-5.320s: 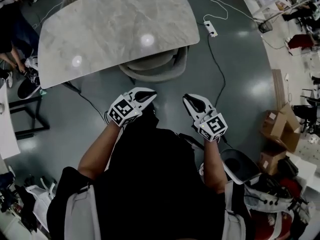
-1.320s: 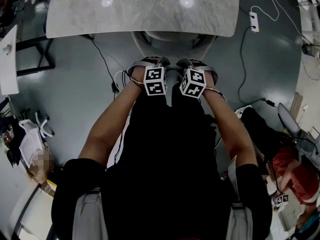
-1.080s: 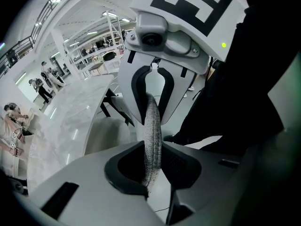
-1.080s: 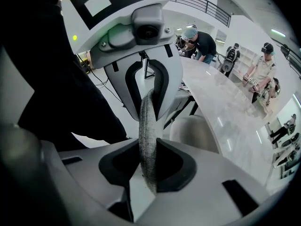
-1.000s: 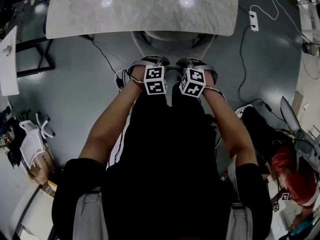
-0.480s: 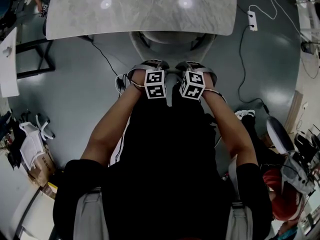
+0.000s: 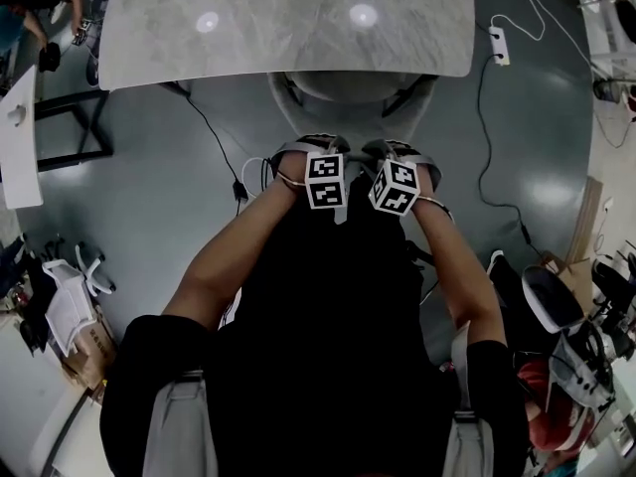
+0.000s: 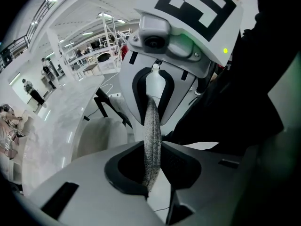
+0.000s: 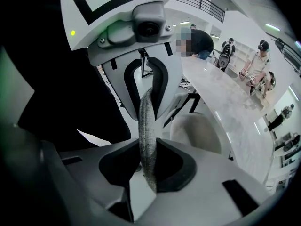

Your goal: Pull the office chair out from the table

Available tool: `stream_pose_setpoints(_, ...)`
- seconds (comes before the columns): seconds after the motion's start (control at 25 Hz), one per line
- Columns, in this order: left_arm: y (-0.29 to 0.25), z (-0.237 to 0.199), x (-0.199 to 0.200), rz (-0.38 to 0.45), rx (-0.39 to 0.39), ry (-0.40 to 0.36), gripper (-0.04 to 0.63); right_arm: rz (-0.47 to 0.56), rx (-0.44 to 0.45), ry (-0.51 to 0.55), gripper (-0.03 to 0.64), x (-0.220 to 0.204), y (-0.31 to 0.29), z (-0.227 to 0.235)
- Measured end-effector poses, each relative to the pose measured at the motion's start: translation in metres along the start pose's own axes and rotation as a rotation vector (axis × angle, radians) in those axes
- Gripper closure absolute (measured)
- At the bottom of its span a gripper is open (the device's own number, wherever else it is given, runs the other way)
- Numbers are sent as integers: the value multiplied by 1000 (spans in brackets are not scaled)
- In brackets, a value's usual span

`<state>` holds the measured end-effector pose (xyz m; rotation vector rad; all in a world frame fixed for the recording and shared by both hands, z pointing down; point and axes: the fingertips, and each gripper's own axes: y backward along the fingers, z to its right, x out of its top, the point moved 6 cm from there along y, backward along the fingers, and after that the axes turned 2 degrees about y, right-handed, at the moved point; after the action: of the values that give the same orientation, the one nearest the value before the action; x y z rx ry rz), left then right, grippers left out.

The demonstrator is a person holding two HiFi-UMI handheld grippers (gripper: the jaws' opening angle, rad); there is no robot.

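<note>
Left tongs [image 7: 310, 151]: clamped on the grey fabric rim of the office chair [image 7: 350, 89] backrest — rim edge-on between the pads.
Office chair: front partly under the near edge of the marble counter [image 7: 278, 18]; backrest toward the person.
Right tongs [image 7: 397, 153]: clamped on the same rim, just beside the left pair.

The chair [image 7: 353, 92] stands at the near side of the table [image 7: 288, 18], its seat partly under the table's edge and its back on the near side. The left gripper [image 7: 314, 147] and the right gripper [image 7: 391, 149] sit side by side on the back's top edge, each with that edge clamped between its jaws. A cable [image 7: 213, 135] lies on the floor left of the chair. A power strip [image 7: 500, 45] lies right of the table. A second table [image 7: 20, 137] stands at the far left.
</note>
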<state>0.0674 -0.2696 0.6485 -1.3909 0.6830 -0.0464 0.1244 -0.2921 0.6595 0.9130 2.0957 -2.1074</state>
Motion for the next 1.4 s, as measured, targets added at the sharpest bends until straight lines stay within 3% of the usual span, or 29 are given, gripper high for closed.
stream_pose_setpoints(0.24, 12, 23, -24, 16, -19, 1, 509, -15, -21, -65, 523, 23, -8, -27)
stream_pose_setpoints(0.52, 9, 34, -24, -1, -26, -14, 509, -16, -31, -87, 523, 22, -10, -40)
stream_pose_setpoints(1.4, 7, 140, -10, -10, -1, 35, 509, -8, 22, -18, 523, 3, 11, -140)
